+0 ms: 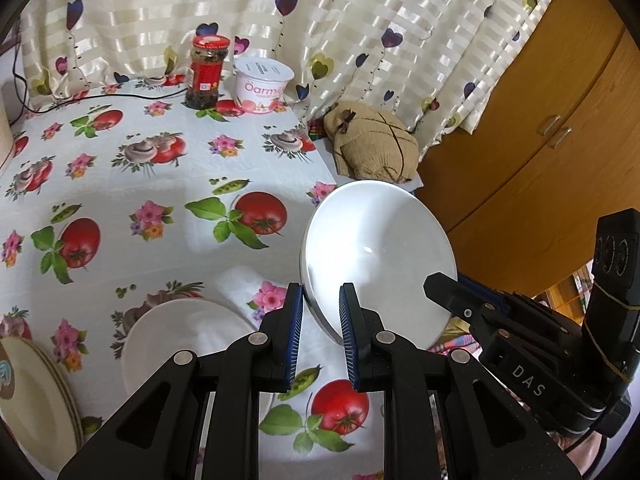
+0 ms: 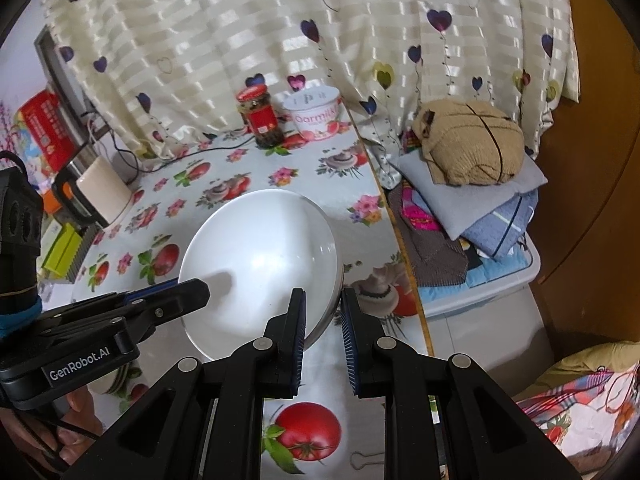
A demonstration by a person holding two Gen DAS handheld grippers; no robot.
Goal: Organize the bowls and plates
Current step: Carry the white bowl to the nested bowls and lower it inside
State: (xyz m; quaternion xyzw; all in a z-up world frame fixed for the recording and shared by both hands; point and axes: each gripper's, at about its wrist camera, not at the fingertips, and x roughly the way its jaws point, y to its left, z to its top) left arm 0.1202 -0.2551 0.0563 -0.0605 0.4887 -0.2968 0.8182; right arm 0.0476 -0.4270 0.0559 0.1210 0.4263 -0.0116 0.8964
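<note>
A white bowl (image 1: 380,256) is held tilted above the table between both grippers; it also shows in the right wrist view (image 2: 260,256). My left gripper (image 1: 320,304) straddles its left rim, fingers partly closed around the edge. My right gripper (image 2: 323,304) straddles its right rim the same way. The right gripper's finger (image 1: 444,288) reaches the bowl from the right in the left wrist view. A white plate (image 1: 180,340) lies flat on the table below left. A stack of cream plates (image 1: 36,400) sits at the far left edge.
The tablecloth (image 1: 160,200) has tomato and flower prints. A red-lidded jar (image 1: 206,72) and a yogurt tub (image 1: 262,84) stand at the back by the curtain. A kettle (image 2: 96,192) stands at the left. Folded clothes (image 2: 472,184) pile on a bin right of the table.
</note>
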